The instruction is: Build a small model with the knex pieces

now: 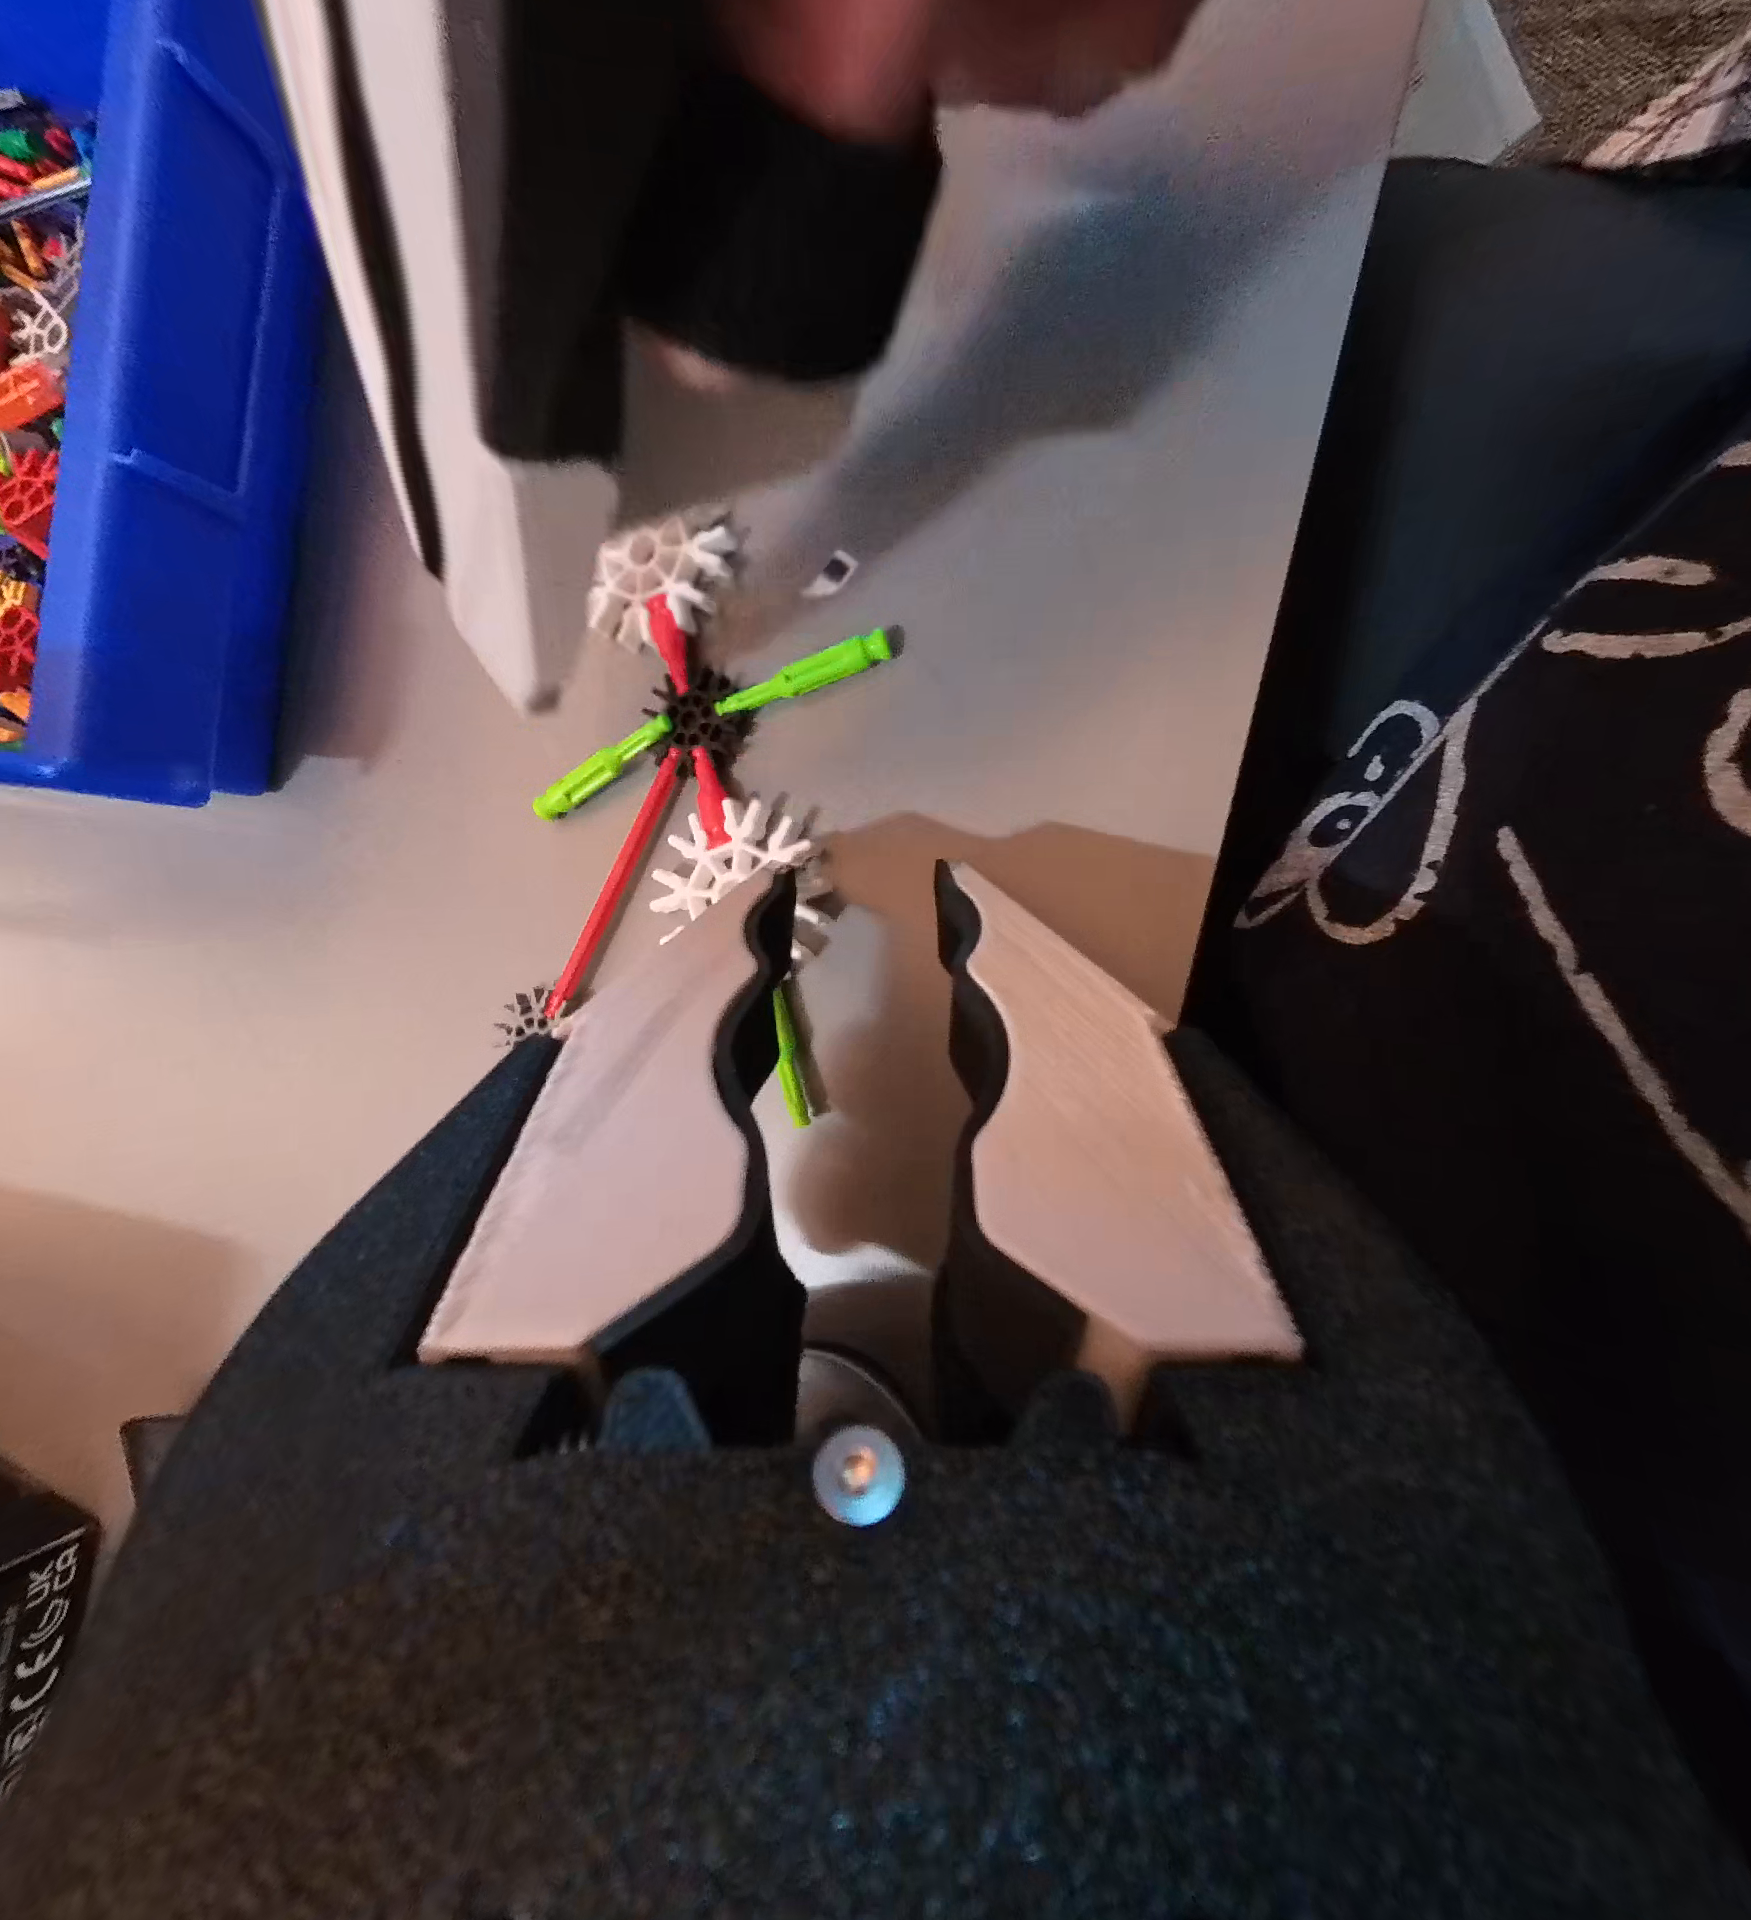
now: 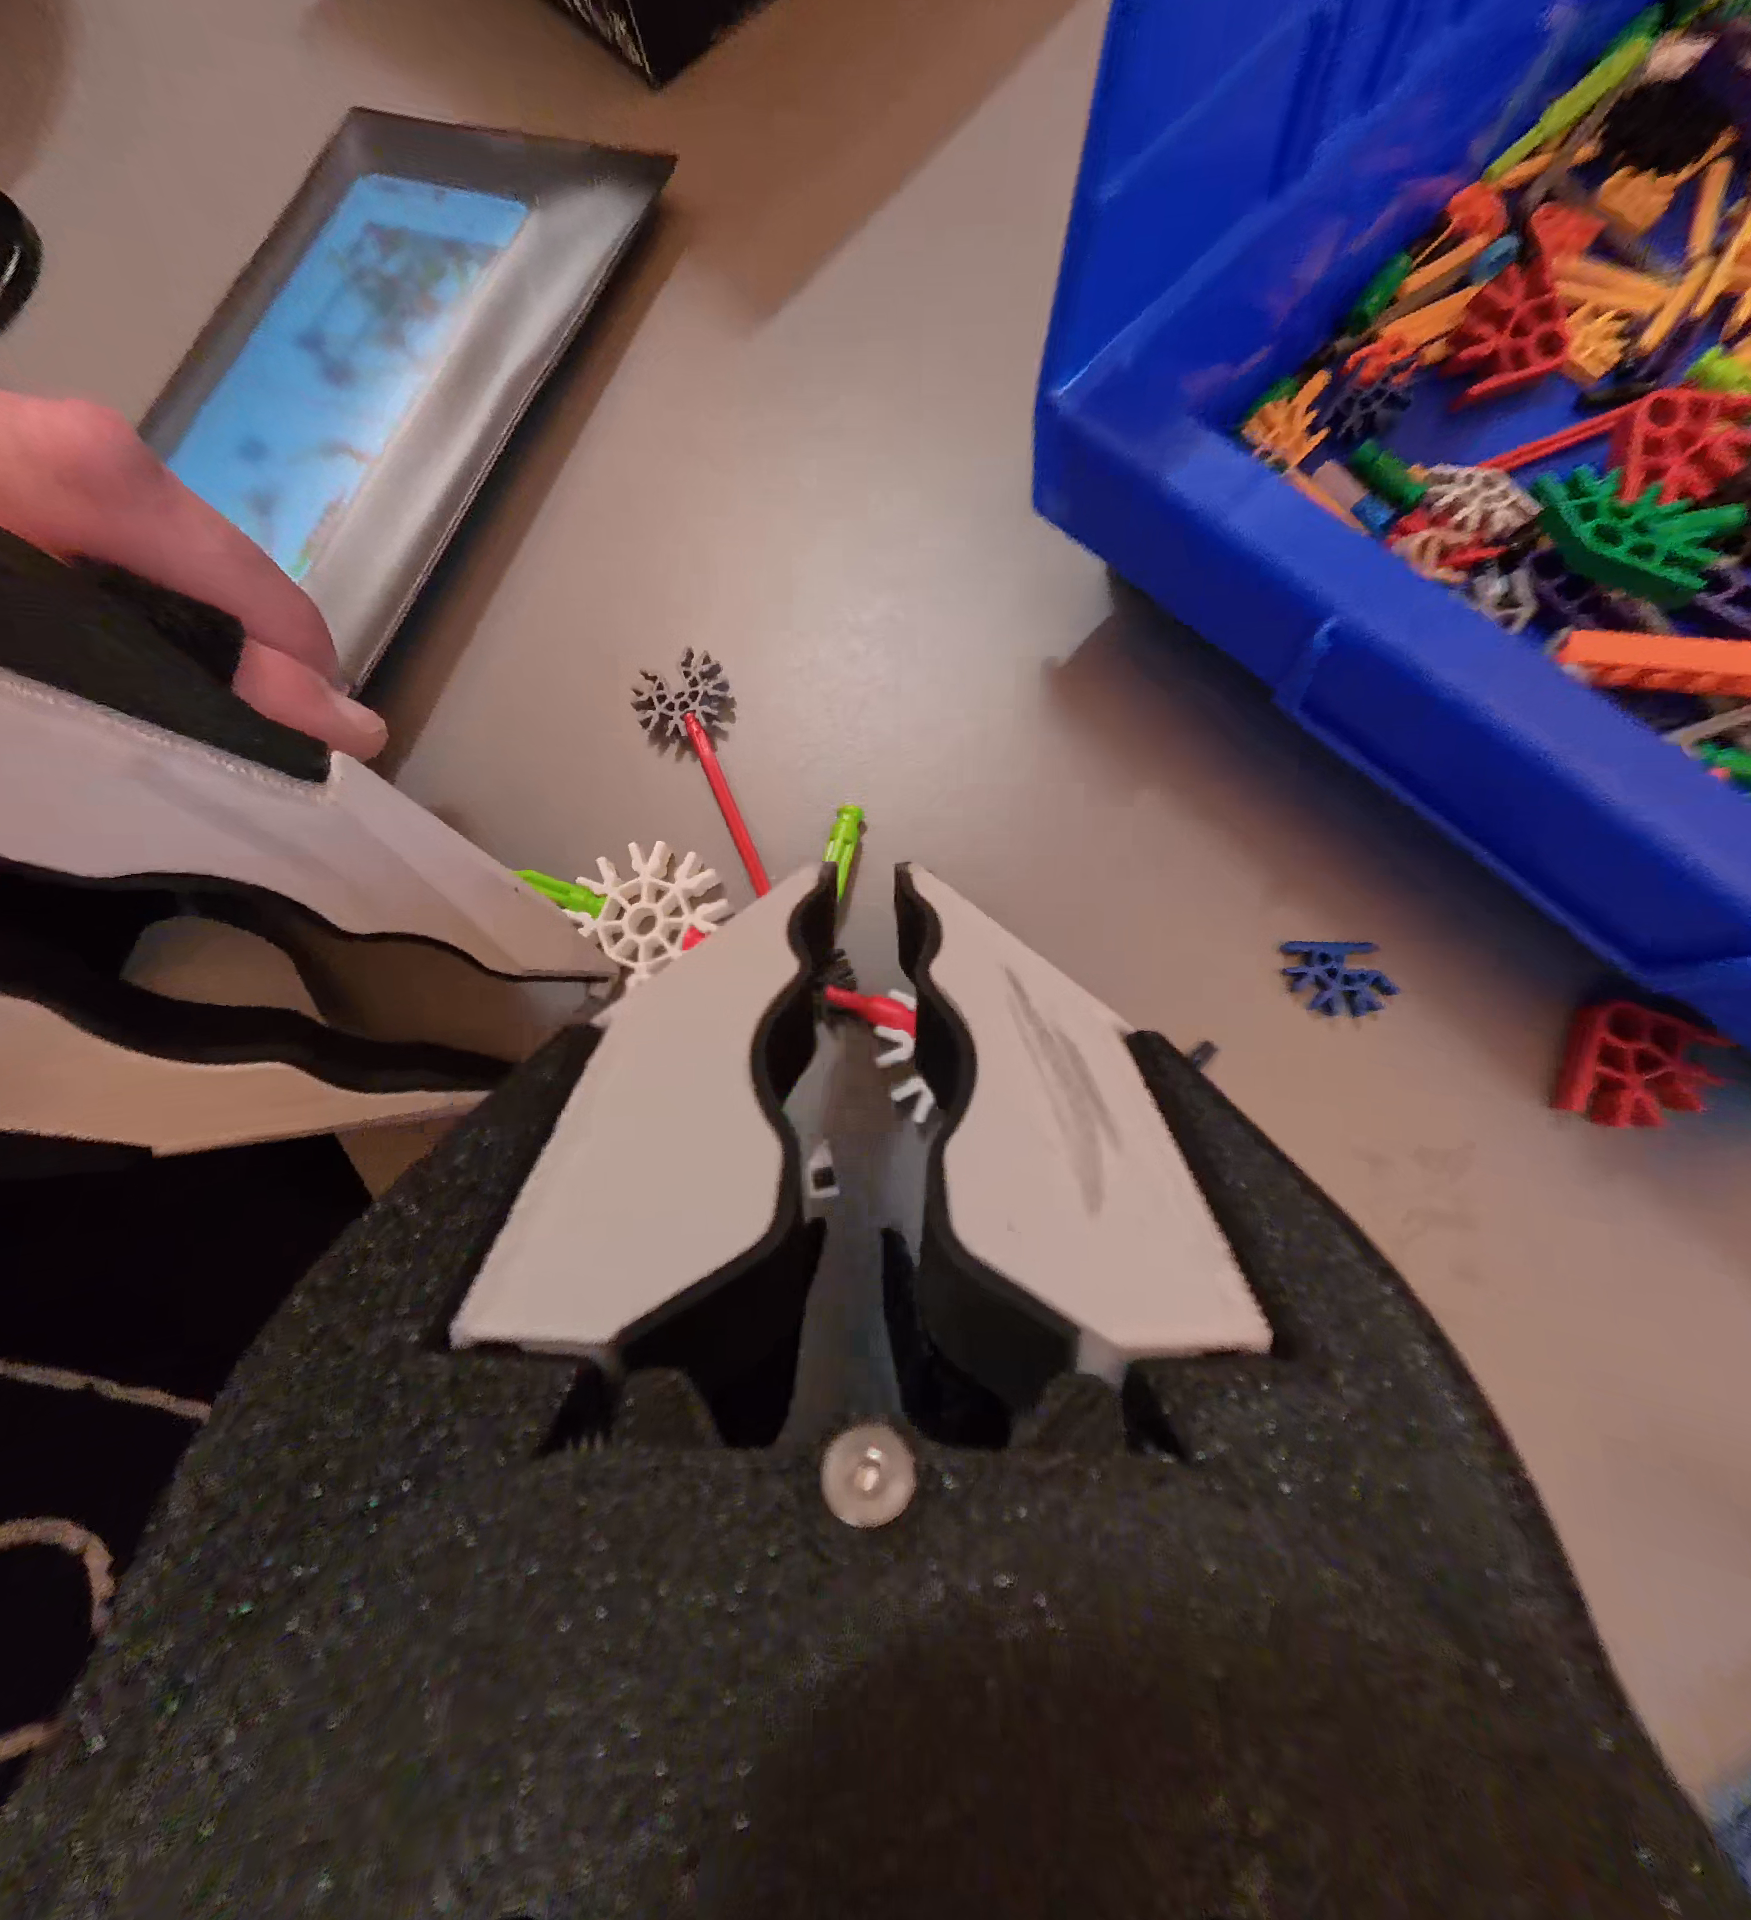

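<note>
Toy rod-and-hub assembly point(image 1: 689, 717) flat on beige worktop point(image 1: 175, 987): black hub point(image 1: 691, 719) at centre, two green rods point(image 1: 809, 670) across it, short red rods to white snowflake connectors point(image 1: 736, 852) on either side, long red rod point(image 1: 611, 894) out to a small dark connector point(image 1: 530, 1013). Loose green rod point(image 1: 790, 1055) lying apart from it, seen between the fingers in left wrist view.

Handling, by judgement: light, rigid plastic, snap-fit joints likely to pop or pivot under sideways load; thin rods smooth, prone to rolling in a pinch. Best hold probably at a hub or on a rod right beside a hub, not at a free rod end.

Left tongs point(image 1: 866, 883) released, nothing between the fingers, tips just beside the nearer white snowflake connector, assembly ahead and slightly left.

Right tongs point(image 2: 866, 883) narrowed to a slim gap, not fully clenched; short red rod point(image 2: 866, 1006) and part of a white connector show in the gap lower down, green rod tip point(image 2: 843, 836) pokes out past the fingertips. Contact with the inner faces: cannot tell.

Blue bin point(image 2: 1370, 582) of mixed pieces well apart. Loose blue connector point(image 2: 1338, 979) and red connector point(image 2: 1635, 1065) on worktop near the bin. Flat box with blue picture point(image 2: 372, 343) beyond the left hand point(image 2: 123, 520).
</note>
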A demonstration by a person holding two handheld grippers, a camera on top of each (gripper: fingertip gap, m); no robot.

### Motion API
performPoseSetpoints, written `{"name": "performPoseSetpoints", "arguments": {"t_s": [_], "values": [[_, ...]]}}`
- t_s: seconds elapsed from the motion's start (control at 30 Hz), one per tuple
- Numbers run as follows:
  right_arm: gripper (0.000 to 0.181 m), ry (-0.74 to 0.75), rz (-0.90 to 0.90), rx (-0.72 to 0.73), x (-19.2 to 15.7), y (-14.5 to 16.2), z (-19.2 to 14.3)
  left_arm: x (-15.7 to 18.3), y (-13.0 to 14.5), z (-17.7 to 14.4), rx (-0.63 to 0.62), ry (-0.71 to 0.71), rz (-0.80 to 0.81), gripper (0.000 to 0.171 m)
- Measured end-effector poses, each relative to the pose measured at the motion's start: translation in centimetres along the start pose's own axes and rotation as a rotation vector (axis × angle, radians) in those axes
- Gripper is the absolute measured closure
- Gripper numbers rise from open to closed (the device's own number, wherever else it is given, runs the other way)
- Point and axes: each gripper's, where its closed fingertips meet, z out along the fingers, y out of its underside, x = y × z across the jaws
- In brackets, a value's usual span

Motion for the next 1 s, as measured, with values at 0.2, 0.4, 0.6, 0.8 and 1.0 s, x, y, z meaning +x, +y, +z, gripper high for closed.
{"name": "performPoseSetpoints", "arguments": {"t_s": [0.2,0.4,0.6,0.8,1.0], "values": [[0.181,-0.091,-0.120,-0.063,-0.2,-0.1,-0.5,0.0,0.0,0.0,0.002,-0.012,-0.003,0.145],[0.181,-0.154,-0.225,-0.149,-1.5,1.2,-0.3,0.2,-0.1,0.0,0.003,-0.019,-0.012,0.148],[0.181,-0.143,-0.228,-0.181,-1.3,1.9,0.5,0.3,-0.2,0.1,0.001,-0.028,-0.003,0.150],[0.181,-0.133,-0.224,-0.192,-1.2,2.1,0.9,0.4,-0.2,0.0,-0.001,-0.031,0.002,0.151],[0.181,-0.122,-0.220,-0.184,-1.3,1.9,1.1,0.5,-0.3,0.0,-0.002,-0.036,0.012,0.155]]}}
